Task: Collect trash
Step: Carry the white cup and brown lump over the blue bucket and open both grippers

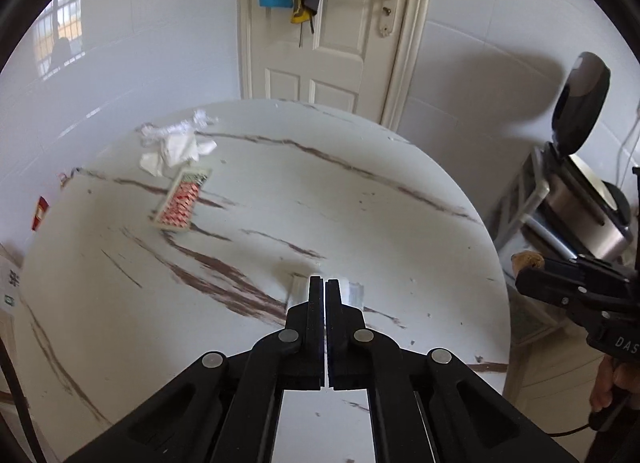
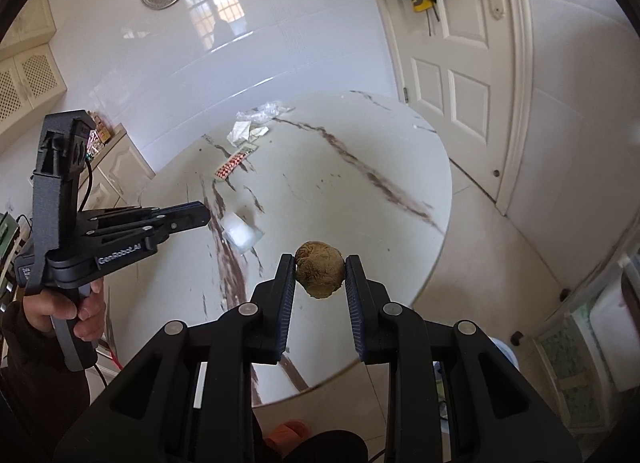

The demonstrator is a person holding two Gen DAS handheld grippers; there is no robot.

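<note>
My right gripper [image 2: 320, 263] is shut on a brown crumpled ball [image 2: 319, 274] and holds it above the near edge of the round marble table [image 2: 360, 203]. The ball also shows in the left wrist view [image 1: 528, 262], off the table's right edge. My left gripper [image 1: 324, 283] is shut and empty, hovering over a clear plastic cup [image 2: 242, 236] that lies on its side; in the left wrist view the cup [image 1: 354, 291] is partly hidden behind the fingers. A red-and-white blister pack [image 1: 181, 201] and crumpled white tissues [image 1: 176, 145] lie at the table's far left.
A white door [image 1: 340, 23] stands behind the table with clothes hanging on it. A metal appliance on a rack [image 1: 576, 203] stands to the right. Cabinets [image 2: 112, 167] stand left of the table. Containers [image 2: 592, 343] sit on the floor at the right.
</note>
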